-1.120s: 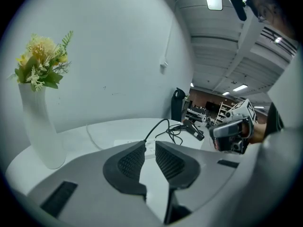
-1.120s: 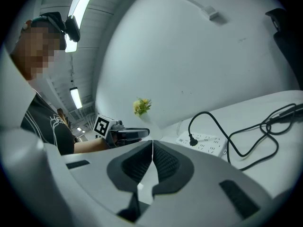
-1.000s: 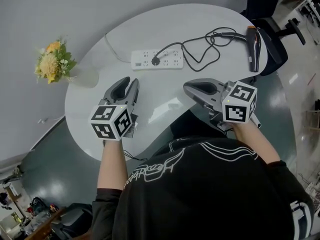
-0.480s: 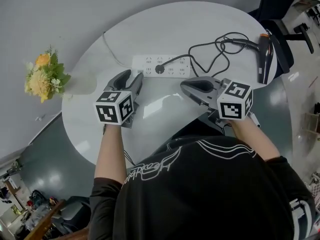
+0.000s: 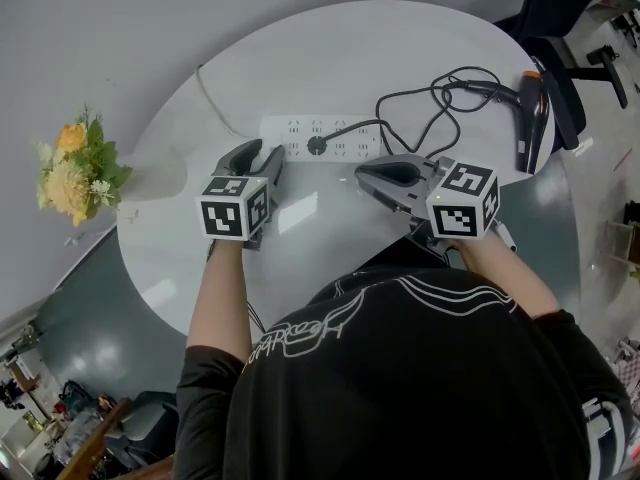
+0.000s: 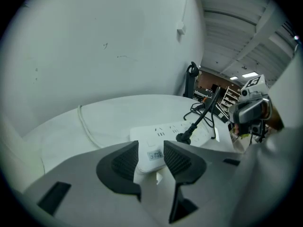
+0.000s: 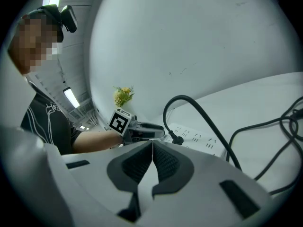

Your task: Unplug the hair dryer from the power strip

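A white power strip (image 5: 320, 138) lies on the round white table (image 5: 330, 48). A black plug (image 5: 317, 146) sits in it, and its black cord (image 5: 430, 108) loops right to the black hair dryer (image 5: 530, 118) at the table's right edge. My left gripper (image 5: 255, 155) is open at the strip's left end. In the left gripper view that gripper (image 6: 150, 156) frames the near end of the strip (image 6: 170, 135) without touching it, with the plug (image 6: 183, 137) beyond. My right gripper (image 5: 365, 175) is shut and empty, just short of the strip; in its own view the plug (image 7: 177, 139) is ahead of the pads (image 7: 163, 162).
A vase of yellow flowers (image 5: 75, 168) stands at the table's left edge. The strip's white cable (image 5: 215, 103) runs off the back left. A black office chair (image 5: 570, 58) stands to the right of the table. My body is against the near edge.
Both grippers have moved forward across the table toward the power strip. The left one now reaches the strip's left end, and the right one sits closer to the plug.
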Motion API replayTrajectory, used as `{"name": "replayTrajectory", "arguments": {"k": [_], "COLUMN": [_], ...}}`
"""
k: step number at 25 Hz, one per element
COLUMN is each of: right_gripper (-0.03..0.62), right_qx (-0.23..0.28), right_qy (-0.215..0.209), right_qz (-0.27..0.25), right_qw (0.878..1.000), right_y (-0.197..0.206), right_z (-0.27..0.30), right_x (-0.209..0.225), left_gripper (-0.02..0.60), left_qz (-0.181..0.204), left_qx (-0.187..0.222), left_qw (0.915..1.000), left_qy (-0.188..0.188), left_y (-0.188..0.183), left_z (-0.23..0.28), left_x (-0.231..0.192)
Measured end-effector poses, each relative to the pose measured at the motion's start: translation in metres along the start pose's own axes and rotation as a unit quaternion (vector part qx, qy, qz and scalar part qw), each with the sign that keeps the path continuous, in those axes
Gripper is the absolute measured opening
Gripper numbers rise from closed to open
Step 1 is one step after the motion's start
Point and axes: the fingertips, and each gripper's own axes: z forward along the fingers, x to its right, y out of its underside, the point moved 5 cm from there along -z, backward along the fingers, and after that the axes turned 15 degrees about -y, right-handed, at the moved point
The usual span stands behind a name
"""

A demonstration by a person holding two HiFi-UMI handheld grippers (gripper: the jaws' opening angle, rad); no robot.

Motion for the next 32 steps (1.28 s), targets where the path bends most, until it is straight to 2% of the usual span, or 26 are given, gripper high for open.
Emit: {"name": "replayTrajectory", "arguments": {"k": [2,5,9,16,20,24,29,32], "right_gripper": [-0.003,-0.003,-0.003,-0.003,-0.002,-0.002,0.002,0.003], "right_qx": [-0.003,-0.007,-0.010,-0.016,-0.014,-0.023,-0.067,-0.078], "right_qy": [0.002,0.005,0.006,0.010,0.044,0.057,0.069,0.059], "right_qz": [-0.001,0.001,0.009,0.009,-0.006,-0.039,-0.117,-0.138], "right_qw": [1.000,1.000,1.000,1.000,0.999,0.997,0.988,0.986], "right_y": [0.000,0.000,0.002,0.005,0.003,-0.003,-0.010,-0.011], "right_z": [0.002,0.003,0.001,0.008,0.008,0.013,0.030,0.043], "right_x": [0.003,0.007,0.013,0.017,0.026,0.032,0.038,0.042], "left_gripper": [0.158,0.119,0.109,0.106,0.106,0.104,0.103,0.103], "left_qz": [0.001,0.011,0.068,0.060,0.058,0.060,0.064,0.063], "left_qx": [-0.004,-0.002,0.013,0.016,0.014,0.011,0.008,0.010], "left_qw": [1.0000,0.9997,0.9961,0.9960,0.9964,0.9965,0.9964,0.9964], "left_qy": [-0.005,-0.021,-0.054,-0.064,-0.060,-0.058,-0.055,-0.056], "left_y": [0.001,0.003,0.005,0.005,0.005,0.004,0.004,0.004], "left_z": [0.003,0.004,0.005,0.004,0.004,0.005,0.004,0.005], "left_x": [-0.002,-0.004,0.000,0.001,0.002,0.002,0.002,0.002]}}
